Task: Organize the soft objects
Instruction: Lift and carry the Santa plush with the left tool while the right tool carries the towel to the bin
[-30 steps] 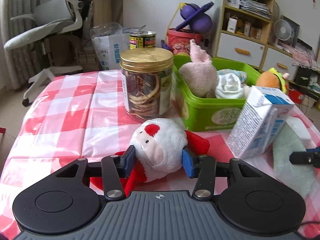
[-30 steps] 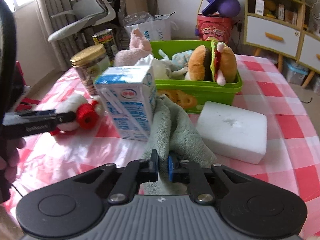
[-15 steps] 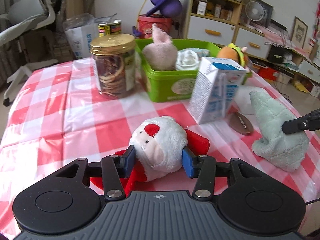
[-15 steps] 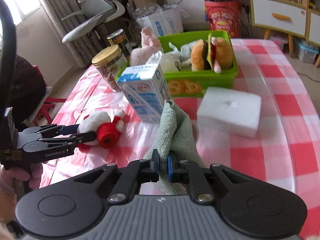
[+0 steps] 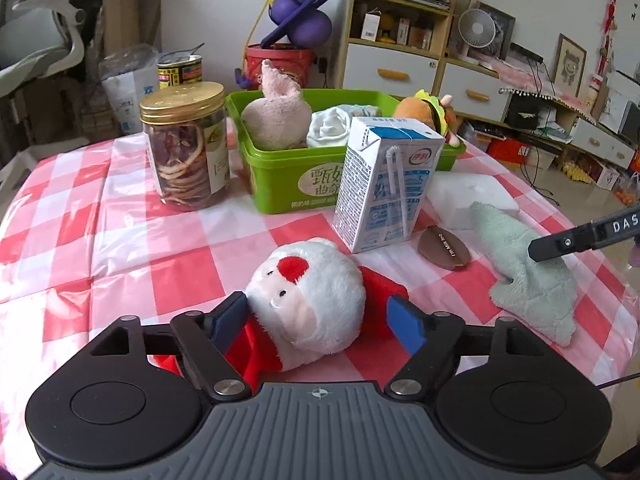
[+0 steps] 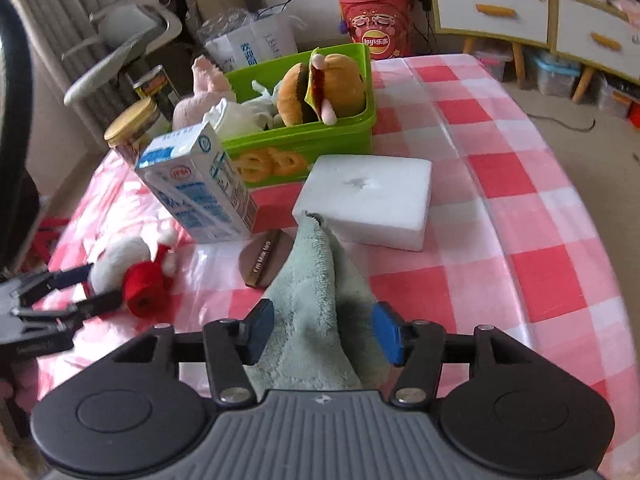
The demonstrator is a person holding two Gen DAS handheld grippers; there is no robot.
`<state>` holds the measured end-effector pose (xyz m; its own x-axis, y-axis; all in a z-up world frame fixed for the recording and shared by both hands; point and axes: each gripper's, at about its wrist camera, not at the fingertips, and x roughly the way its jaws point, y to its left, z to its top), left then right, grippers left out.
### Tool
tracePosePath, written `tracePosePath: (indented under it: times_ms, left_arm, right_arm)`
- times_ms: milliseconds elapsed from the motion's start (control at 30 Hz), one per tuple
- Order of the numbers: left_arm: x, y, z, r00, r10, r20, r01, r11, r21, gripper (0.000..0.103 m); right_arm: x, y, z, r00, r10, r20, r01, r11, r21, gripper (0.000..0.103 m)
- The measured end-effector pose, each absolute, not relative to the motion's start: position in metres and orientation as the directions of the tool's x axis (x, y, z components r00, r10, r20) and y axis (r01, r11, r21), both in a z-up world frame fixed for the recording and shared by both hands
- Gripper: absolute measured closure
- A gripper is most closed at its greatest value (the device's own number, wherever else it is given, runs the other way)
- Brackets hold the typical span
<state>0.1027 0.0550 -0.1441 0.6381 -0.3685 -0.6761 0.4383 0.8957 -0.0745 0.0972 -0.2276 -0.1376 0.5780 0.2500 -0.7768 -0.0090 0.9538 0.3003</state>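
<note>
A white and red Santa plush (image 5: pixel 308 304) lies on the checked tablecloth between the fingers of my left gripper (image 5: pixel 318 318), which is open around it with gaps at both sides. It also shows in the right wrist view (image 6: pixel 132 264). A pale green towel (image 6: pixel 316 304) lies crumpled between the spread fingers of my right gripper (image 6: pixel 324 332), which is open; it shows in the left wrist view (image 5: pixel 528 276) too. The green bin (image 5: pixel 288 176) at the back holds a pink plush (image 5: pixel 276 112), a white cloth (image 5: pixel 332 128) and a burger plush (image 6: pixel 320 88).
A milk carton (image 5: pixel 384 184) stands in front of the bin. A gold-lidded jar (image 5: pixel 186 144) stands left of the bin. A white foam block (image 6: pixel 368 200) and a brown compact (image 6: pixel 264 260) lie by the towel. The table edge falls away at the right.
Both grippers have opened: the left let go of the Santa plush and the right let go of the towel. Both soft things now rest on the table.
</note>
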Motion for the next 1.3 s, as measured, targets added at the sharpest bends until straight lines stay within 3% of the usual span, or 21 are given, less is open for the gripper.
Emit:
tracePosePath:
  times_ms: [300,467,567,633,733,1033,1300]
  left_arm:
    - [0.105,0.055,-0.149,0.621,-0.347,-0.703,0.426,0.902,-0.069,0.029]
    - [0.111,0.055,-0.159,0.599,-0.300,-0.742,0.391,0.919,-0.056,0.048]
    - [0.110,0.056,-0.158,0.600,-0.300,-0.742,0.386,0.920,-0.060,0.053]
    - [0.110,0.056,-0.154,0.605,-0.300,-0.737,0.383,0.922,-0.061,0.056]
    - [0.109,0.059,-0.141,0.626,-0.307,-0.717,0.375,0.924,-0.068,0.057]
    - [0.114,0.077,-0.102,0.684,-0.315,-0.658,0.297,0.944,-0.144,0.057]
    - [0.133,0.069,-0.068,0.711,-0.337,-0.617,0.301,0.939,-0.167,0.057]
  right_arm:
    - [0.096,-0.204,-0.152,0.565,0.233,-0.792,-0.055,0.968,0.245,0.058]
    - [0.096,-0.195,-0.158,0.588,0.192,-0.786,-0.068,0.980,0.188,0.059]
    - [0.095,-0.191,-0.160,0.599,0.158,-0.785,-0.073,0.987,0.143,0.073]
    - [0.094,-0.189,-0.159,0.602,0.160,-0.782,-0.096,0.987,0.128,0.092]
    - [0.095,-0.195,-0.154,0.585,0.229,-0.778,-0.100,0.972,0.210,0.100]
    - [0.090,-0.220,-0.114,0.664,0.328,-0.672,-0.067,0.921,0.383,0.101]
    - [0.098,-0.235,-0.071,0.755,0.321,-0.571,-0.048,0.897,0.440,0.101]
